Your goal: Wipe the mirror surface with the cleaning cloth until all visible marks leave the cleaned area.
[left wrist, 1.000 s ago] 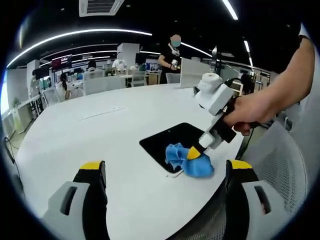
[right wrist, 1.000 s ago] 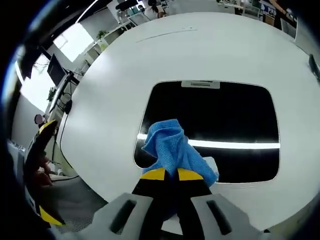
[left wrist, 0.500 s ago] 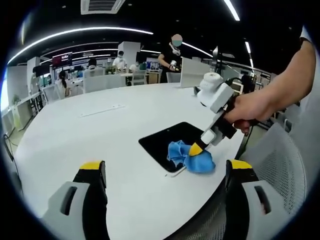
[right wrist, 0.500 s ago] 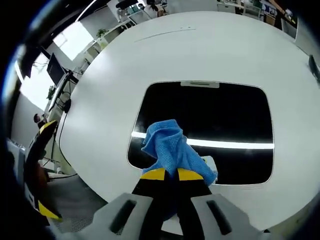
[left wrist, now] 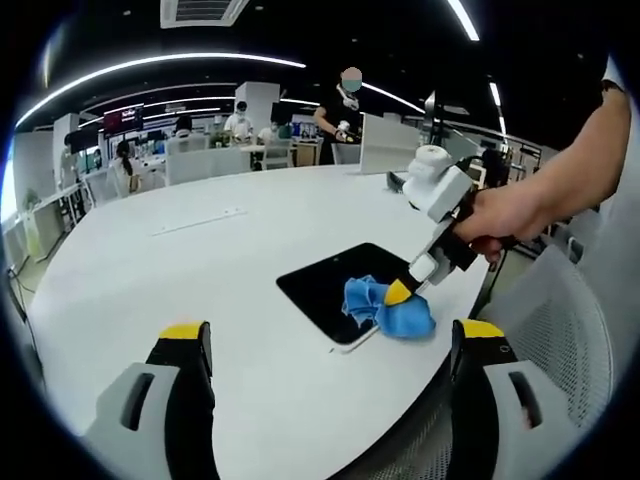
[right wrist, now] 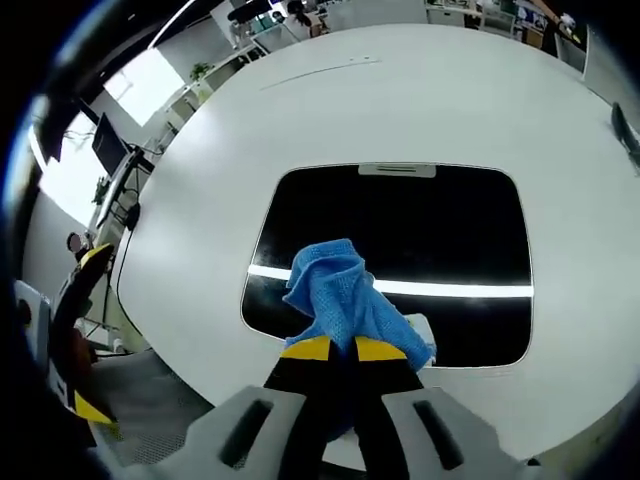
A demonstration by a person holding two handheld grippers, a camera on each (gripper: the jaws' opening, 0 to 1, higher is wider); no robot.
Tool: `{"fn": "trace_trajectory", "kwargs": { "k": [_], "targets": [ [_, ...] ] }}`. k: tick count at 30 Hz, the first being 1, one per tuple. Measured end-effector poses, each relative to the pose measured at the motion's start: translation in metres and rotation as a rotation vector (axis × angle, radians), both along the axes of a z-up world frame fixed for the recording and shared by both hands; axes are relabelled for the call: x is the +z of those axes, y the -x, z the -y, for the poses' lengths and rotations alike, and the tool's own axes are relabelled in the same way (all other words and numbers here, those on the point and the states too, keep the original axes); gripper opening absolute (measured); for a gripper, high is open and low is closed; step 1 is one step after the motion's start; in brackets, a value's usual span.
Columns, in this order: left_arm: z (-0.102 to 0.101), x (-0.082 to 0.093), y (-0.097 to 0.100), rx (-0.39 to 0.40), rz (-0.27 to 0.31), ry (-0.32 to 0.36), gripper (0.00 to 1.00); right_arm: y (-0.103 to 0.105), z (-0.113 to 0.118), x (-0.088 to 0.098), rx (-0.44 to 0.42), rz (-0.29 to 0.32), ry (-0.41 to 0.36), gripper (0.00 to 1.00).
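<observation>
Mirror [right wrist: 420,230] flat, long axis crosswise

Both grippers share one build: the left gripper [left wrist: 330,345] has pale grey jaw bodies with dark slots, black inner faces and yellow tips. The right gripper [right wrist: 343,348] matches; a hand [left wrist: 510,212] grips its black handle.

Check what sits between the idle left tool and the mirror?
Nothing: in the left gripper view, only bare white table separates the open left tool from the mirror.
</observation>
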State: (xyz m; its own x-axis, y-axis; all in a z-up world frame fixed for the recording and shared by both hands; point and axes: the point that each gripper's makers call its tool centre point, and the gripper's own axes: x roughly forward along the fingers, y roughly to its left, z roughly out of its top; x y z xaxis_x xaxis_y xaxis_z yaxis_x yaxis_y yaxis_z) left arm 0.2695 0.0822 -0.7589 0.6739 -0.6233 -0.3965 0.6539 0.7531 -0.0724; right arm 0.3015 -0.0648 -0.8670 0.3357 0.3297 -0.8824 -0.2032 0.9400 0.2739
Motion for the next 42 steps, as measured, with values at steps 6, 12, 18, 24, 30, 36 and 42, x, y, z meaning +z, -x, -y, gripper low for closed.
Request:
{"fn": "trace_trajectory", "kwargs": {
  "k": [6, 12, 18, 24, 30, 36, 42],
  "targets": [
    [0.002, -0.001, 0.001, -0.008, 0.006, -0.010, 0.99, 0.000, 0.007, 0.000, -0.005, -0.004, -0.004, 0.01],
    [0.003, -0.001, 0.002, -0.014, 0.006, -0.019, 0.99, 0.000, 0.005, 0.000, -0.013, -0.004, -0.010, 0.01],
    [0.004, -0.002, 0.002, -0.019, 0.003, -0.013, 0.99, -0.003, 0.004, 0.000, -0.007, 0.009, 0.013, 0.01],
    [0.002, 0.000, 0.001, -0.012, 0.006, -0.008, 0.99, -0.009, 0.003, 0.000, -0.016, 0.008, 0.016, 0.01],
    [0.001, 0.001, 0.000, -0.008, 0.013, -0.002, 0.99, -0.019, 0.005, 0.000, -0.014, 0.015, 0.027, 0.01],
    [0.001, 0.002, 0.000, -0.008, 0.014, -0.004, 0.99, -0.031, 0.004, -0.001, -0.010, 0.028, 0.037, 0.01],
    [0.001, 0.000, 0.001, -0.011, 0.008, -0.007, 0.99, -0.046, 0.005, 0.000, 0.002, 0.047, 0.048, 0.02]
  ]
}}
